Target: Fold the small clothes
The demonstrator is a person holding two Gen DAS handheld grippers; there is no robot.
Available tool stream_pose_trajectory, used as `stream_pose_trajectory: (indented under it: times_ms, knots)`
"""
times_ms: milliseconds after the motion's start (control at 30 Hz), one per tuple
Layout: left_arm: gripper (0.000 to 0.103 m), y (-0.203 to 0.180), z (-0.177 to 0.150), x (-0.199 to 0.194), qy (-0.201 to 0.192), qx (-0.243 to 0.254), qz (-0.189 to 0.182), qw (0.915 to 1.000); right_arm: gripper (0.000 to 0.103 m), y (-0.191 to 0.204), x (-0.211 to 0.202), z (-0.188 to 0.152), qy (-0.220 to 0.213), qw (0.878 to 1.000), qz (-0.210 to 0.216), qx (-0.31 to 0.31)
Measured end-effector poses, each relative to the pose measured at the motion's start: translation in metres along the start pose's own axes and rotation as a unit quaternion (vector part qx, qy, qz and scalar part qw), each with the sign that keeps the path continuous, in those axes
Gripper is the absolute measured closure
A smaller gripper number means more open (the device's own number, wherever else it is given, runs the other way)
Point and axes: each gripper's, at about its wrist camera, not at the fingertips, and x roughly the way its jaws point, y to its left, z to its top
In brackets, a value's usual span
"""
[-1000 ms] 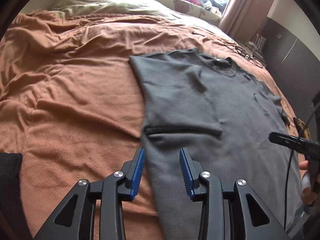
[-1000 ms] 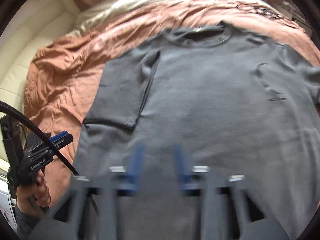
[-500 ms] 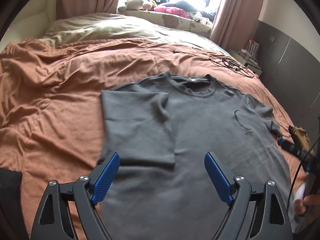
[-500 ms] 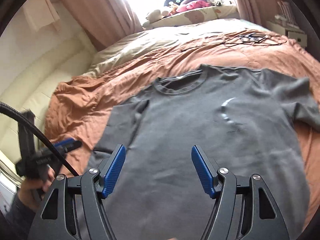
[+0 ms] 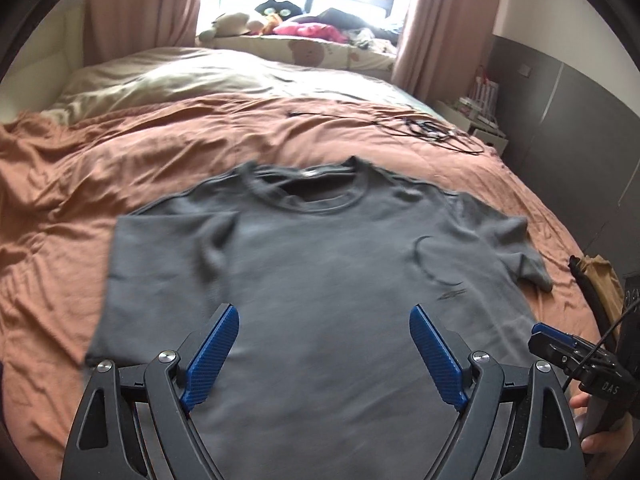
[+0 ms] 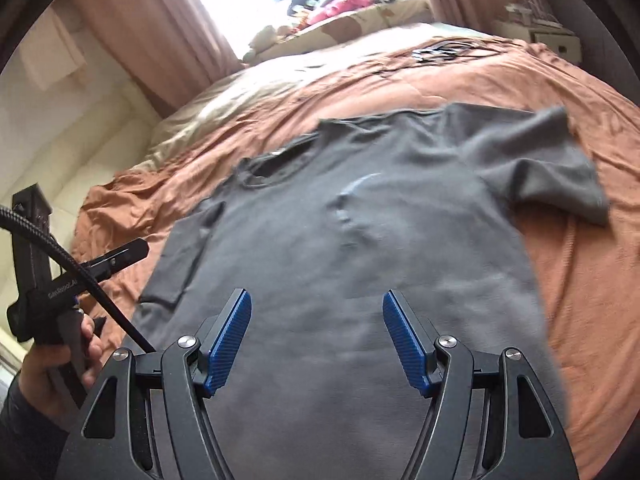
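A dark grey T-shirt [image 5: 320,280] lies flat on the rust-brown bedspread [image 5: 100,168], collar away from me. Its left sleeve is folded in over the body; its right sleeve [image 6: 560,176] lies spread out. My left gripper [image 5: 324,320] is open and empty, held above the shirt's lower middle. My right gripper [image 6: 316,308] is open and empty, also above the lower part of the shirt [image 6: 360,240]. Each gripper shows at the edge of the other's view: the right one [image 5: 576,360] at the shirt's right, the left one [image 6: 100,264] at its left.
A tangle of black cables [image 5: 432,132] lies on the bedspread beyond the shirt. A beige duvet [image 5: 180,80] covers the bed's far part. Soft toys and clothes [image 5: 280,20] sit on the window ledge. A dark wall [image 5: 580,120] runs along the right.
Both grippers opened wide and pulled back and up from the shirt. The left view swung from the folded left sleeve to the shirt's middle.
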Motion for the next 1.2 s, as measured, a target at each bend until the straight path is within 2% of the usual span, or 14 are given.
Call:
stream_pose_trajectory:
  times_ms: [67,133,200,300,567,667,767,800,833,900,1000,1200]
  knots:
    - [0.015,-0.018,0.004,0.01,-0.003,-0.002,-0.011,0.9999,0.036,-0.016,-0.007,0.004,-0.011,1.0,-0.019,0.014]
    - [0.015,-0.035,0.007,0.02,0.003,-0.001,-0.021,0.9998,0.036,-0.032,-0.01,0.006,-0.001,0.999,-0.023,0.031]
    - [0.015,-0.055,0.012,0.033,0.017,0.003,-0.036,0.9992,0.036,-0.042,-0.019,0.01,-0.011,0.999,-0.024,0.045]
    - [0.015,-0.082,0.015,0.047,0.028,0.012,-0.038,0.9988,0.036,-0.064,-0.033,0.015,-0.024,0.996,-0.006,0.081]
    - [0.016,-0.151,0.017,0.083,0.059,0.061,-0.074,0.9937,0.036,-0.115,-0.045,0.01,-0.034,0.986,0.002,0.163]
    - [0.026,-0.172,0.016,0.098,0.073,0.071,-0.087,0.991,0.036,-0.136,-0.04,0.009,-0.033,0.976,0.025,0.213]
    - [0.041,-0.189,0.016,0.112,0.087,0.076,-0.099,0.9883,0.036,-0.15,-0.031,0.007,-0.03,0.97,0.029,0.241]
    - [0.045,-0.194,0.015,0.118,0.093,0.077,-0.104,0.9872,0.039,-0.155,-0.027,0.006,-0.028,0.967,0.033,0.252]
    - [0.046,-0.198,0.015,0.121,0.095,0.078,-0.106,0.9868,0.046,-0.161,-0.021,0.005,-0.024,0.962,0.042,0.268]
    - [0.056,-0.205,0.015,0.129,0.099,0.084,-0.106,0.9858,0.049,-0.171,-0.01,0.005,-0.018,0.954,0.053,0.294]
    - [0.063,-0.212,0.016,0.142,0.107,0.086,-0.111,0.9843,0.049,-0.181,-0.002,0.004,-0.019,0.947,0.057,0.316]
    - [0.069,-0.22,0.019,0.162,0.116,0.09,-0.118,0.9821,0.053,-0.193,0.006,0.011,-0.035,0.938,0.06,0.339]
